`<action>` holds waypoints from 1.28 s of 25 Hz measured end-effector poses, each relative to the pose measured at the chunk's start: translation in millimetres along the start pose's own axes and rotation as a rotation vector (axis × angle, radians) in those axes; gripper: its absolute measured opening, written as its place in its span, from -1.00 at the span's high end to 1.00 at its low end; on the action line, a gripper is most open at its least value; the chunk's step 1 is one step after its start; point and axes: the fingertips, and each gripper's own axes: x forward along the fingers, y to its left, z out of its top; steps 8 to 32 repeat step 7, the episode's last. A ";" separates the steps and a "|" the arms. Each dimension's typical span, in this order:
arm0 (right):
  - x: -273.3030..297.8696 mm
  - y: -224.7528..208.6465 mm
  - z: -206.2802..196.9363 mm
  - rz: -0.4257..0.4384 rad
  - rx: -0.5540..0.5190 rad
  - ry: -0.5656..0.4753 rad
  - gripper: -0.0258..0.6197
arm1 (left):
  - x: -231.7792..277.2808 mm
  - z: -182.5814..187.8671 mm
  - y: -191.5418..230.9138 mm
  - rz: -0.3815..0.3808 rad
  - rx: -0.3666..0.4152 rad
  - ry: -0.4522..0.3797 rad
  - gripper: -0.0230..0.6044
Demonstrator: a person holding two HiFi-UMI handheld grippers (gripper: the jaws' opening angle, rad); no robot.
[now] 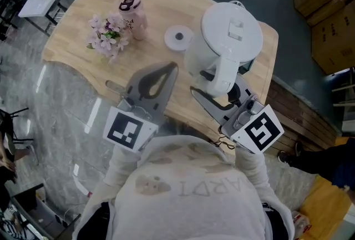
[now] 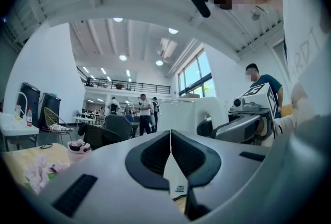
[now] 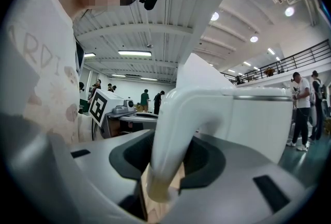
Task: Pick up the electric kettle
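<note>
Left gripper (image 1: 166, 70): jaws shut together on nothing, poised over the front edge of the wooden table (image 1: 72, 39). At the table's right end stands the white kettle (image 1: 230, 34), lid down. The right gripper (image 1: 217, 88) has its jaws clamped across the looped handle (image 3: 173, 135). The body looks like rigid, smooth plastic, probably slippery and heavy if filled. It is likely to swing below the grip, so a hold high on the loop would suit best.
</note>
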 end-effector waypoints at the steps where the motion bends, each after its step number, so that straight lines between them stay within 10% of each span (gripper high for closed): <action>1: 1.8 -0.4 -1.1 -0.001 0.000 0.001 0.48 | 0.8 -1.5 1.4 -0.003 0.001 0.001 0.88; 32: 5.9 -2.0 -0.6 0.000 -0.005 -0.003 0.48 | 4.2 -5.1 3.7 -0.015 -0.002 0.004 0.88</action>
